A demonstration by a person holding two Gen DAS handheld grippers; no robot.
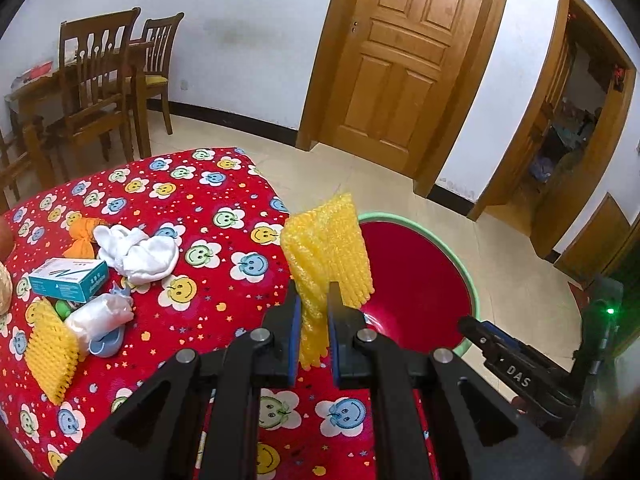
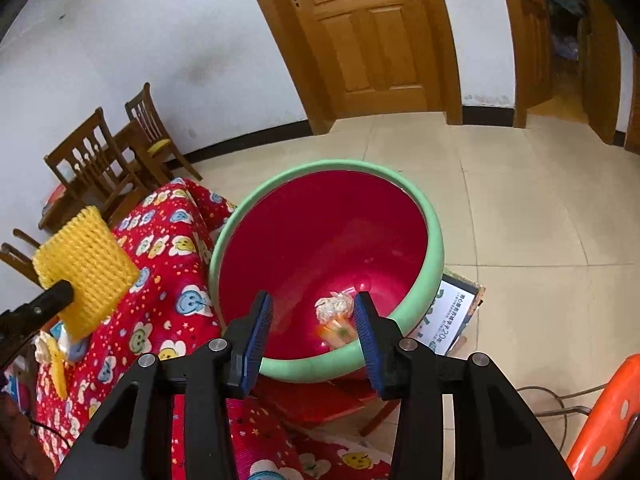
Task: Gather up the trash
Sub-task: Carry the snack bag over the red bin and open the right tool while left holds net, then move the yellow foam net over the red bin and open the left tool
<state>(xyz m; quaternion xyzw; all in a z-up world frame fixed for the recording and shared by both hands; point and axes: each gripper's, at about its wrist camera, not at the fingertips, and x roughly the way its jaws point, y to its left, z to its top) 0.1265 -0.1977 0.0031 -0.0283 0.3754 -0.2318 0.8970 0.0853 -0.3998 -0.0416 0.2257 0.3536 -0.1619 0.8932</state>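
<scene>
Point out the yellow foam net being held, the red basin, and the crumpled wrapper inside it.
yellow foam net [image 1: 326, 248], left wrist view, middle of the mesh above the jaws
red basin [image 2: 434, 248], right wrist view, green rim
crumpled wrapper [image 2: 334, 308], right wrist view, its pale top

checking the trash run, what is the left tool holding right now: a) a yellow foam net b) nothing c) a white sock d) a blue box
a: the left tool is clamped on the yellow foam net, which stands up between its pads beside the red basin, while the white sock and blue box lie on the table.
</scene>
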